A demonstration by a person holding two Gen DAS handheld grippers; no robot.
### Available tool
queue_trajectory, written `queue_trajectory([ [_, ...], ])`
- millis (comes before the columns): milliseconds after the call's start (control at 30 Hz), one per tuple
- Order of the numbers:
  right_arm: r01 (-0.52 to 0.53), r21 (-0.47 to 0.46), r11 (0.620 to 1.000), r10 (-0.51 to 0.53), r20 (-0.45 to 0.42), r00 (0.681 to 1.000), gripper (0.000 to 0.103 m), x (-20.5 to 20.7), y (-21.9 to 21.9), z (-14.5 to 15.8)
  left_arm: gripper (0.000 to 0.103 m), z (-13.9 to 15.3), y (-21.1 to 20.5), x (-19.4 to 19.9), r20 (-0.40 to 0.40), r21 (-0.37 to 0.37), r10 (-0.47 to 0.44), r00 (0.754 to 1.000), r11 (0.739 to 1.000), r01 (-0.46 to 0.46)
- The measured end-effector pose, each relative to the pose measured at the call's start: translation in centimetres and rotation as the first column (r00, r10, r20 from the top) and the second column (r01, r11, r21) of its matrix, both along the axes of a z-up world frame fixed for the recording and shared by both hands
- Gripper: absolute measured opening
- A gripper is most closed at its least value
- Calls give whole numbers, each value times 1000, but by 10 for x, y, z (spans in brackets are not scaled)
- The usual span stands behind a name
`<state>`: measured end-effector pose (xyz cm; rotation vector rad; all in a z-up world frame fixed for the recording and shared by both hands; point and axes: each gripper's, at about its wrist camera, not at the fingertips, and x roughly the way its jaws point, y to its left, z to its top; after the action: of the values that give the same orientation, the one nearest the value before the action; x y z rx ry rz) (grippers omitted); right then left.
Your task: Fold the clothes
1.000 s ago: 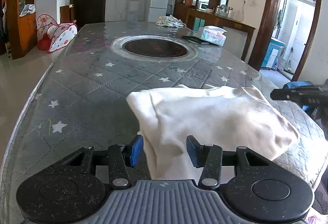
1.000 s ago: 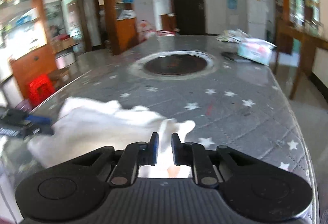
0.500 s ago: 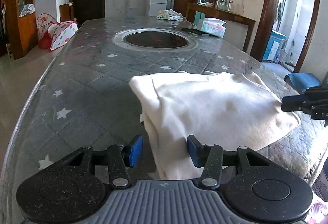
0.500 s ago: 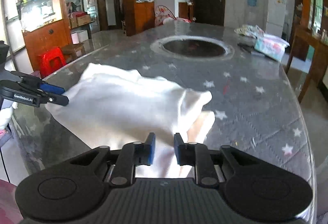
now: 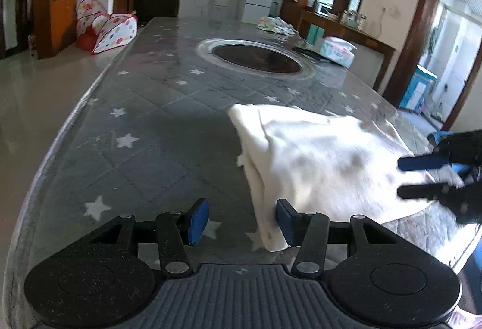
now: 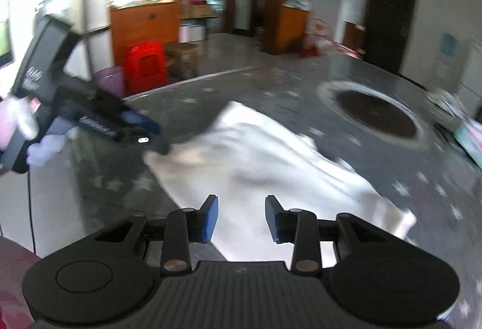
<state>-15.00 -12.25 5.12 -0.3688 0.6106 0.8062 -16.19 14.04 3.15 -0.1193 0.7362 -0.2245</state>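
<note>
Two open-jawed grippers (image 5: 239, 222) (image 6: 239, 219), white cloth (image 5: 325, 160)

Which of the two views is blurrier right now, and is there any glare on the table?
Right wrist view: heavy motion blur smears the white folded cloth and shelves. Left wrist view: mostly sharp, with window glare on the grey star-patterned table; only the right gripper at the edge is blurred.

White cloth (image 5: 325, 160); grey quilted table cover (image 5: 156, 130), white stars.

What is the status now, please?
Left tool open, right tool open. White garment folded on table, released. Nothing in the way.
</note>
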Motion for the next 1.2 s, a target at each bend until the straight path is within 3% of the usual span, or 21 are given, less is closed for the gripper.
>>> queue_trajectory([
  [233, -159, -43, 986, 160, 9, 987, 39, -10, 55, -5, 69, 9, 16, -1, 1, -40, 58, 998, 997, -58],
  [433, -196, -78, 978, 198, 26, 980, 40, -12, 81, -14, 81, 12, 15, -1, 19, -44, 66, 998, 997, -65],
  [567, -198, -95, 976, 202, 40, 979, 40, -15, 90, -21, 101, 14, 16, 1, 38, -50, 88, 995, 995, -86],
  [933, -194, -130, 972, 204, 73, 976, 39, -22, 111, -37, 103, 16, 20, 12, 20, -99, 118, 993, 988, -116],
  [1067, -175, -99, 980, 182, 66, 981, 12, -16, 109, -35, 103, 13, 20, 18, -27, -118, 137, 990, 983, -139],
  [1200, -149, -3, 989, 149, 16, 989, 8, -8, 98, -22, 103, 11, 23, 23, -73, -199, 140, 988, 968, -152],
])
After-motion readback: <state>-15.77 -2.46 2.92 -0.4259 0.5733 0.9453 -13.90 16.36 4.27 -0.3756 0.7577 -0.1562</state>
